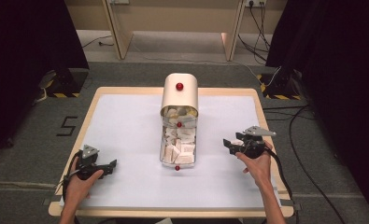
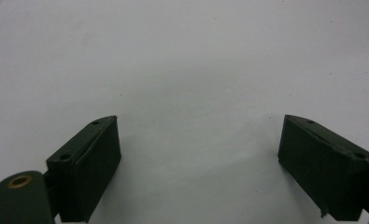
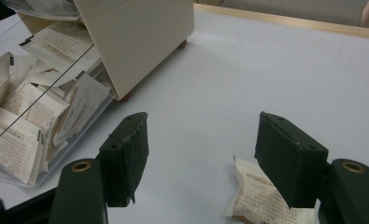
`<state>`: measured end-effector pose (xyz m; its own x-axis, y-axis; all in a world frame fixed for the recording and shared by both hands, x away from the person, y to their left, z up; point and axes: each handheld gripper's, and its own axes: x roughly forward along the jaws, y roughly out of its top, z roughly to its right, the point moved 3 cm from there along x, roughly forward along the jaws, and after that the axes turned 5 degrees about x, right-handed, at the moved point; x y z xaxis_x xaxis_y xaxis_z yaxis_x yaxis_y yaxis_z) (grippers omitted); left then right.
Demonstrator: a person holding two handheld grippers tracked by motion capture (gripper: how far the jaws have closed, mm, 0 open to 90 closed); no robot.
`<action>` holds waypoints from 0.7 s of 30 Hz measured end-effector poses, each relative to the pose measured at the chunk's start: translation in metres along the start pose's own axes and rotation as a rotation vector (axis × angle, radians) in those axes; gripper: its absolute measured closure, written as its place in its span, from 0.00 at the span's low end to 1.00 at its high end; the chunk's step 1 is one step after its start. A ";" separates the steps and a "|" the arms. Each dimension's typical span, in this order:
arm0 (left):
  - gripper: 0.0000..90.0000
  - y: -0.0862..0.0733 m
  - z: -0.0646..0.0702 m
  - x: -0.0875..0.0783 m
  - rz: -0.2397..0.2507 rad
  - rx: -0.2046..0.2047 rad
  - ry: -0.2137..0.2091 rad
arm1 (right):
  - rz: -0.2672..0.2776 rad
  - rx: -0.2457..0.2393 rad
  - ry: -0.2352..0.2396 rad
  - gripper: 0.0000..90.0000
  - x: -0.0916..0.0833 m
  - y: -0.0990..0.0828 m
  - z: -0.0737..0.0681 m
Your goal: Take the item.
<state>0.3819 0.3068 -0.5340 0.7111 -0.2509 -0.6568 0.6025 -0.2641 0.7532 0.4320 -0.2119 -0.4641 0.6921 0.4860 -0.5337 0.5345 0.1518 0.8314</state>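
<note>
A cream box (image 1: 179, 93) with a red knob stands at the middle of the white table (image 1: 126, 121). Its clear drawer (image 1: 178, 150) is pulled out toward me and holds several white sachets (image 3: 28, 126). My right gripper (image 1: 227, 144) lies on the table right of the drawer, open (image 3: 203, 116). One loose sachet (image 3: 259, 198) lies on the table, partly under its right jaw and touching nothing else. My left gripper (image 1: 111, 165) rests at the front left, open (image 2: 198, 121), with bare table between its jaws.
The table has a wooden rim (image 1: 173, 212). Cables (image 1: 308, 177) run over the grey floor at the right. Black stands (image 1: 65, 81) sit at both far corners, and a wooden frame (image 1: 173, 28) is behind the table.
</note>
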 end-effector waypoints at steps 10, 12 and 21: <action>0.14 0.000 0.000 0.000 0.000 -0.001 0.001 | -0.008 -0.018 0.013 0.38 -0.007 -0.005 -0.009; 0.14 0.000 0.000 0.000 0.000 0.000 0.000 | -0.007 -0.025 0.014 0.37 -0.008 -0.005 -0.011; 0.14 0.000 0.000 0.000 0.000 0.000 0.000 | -0.011 -0.044 0.025 0.37 -0.010 -0.007 -0.021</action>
<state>0.3818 0.3068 -0.5339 0.7110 -0.2504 -0.6571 0.6029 -0.2638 0.7529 0.4108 -0.2000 -0.4612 0.6735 0.5058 -0.5390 0.5196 0.1946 0.8319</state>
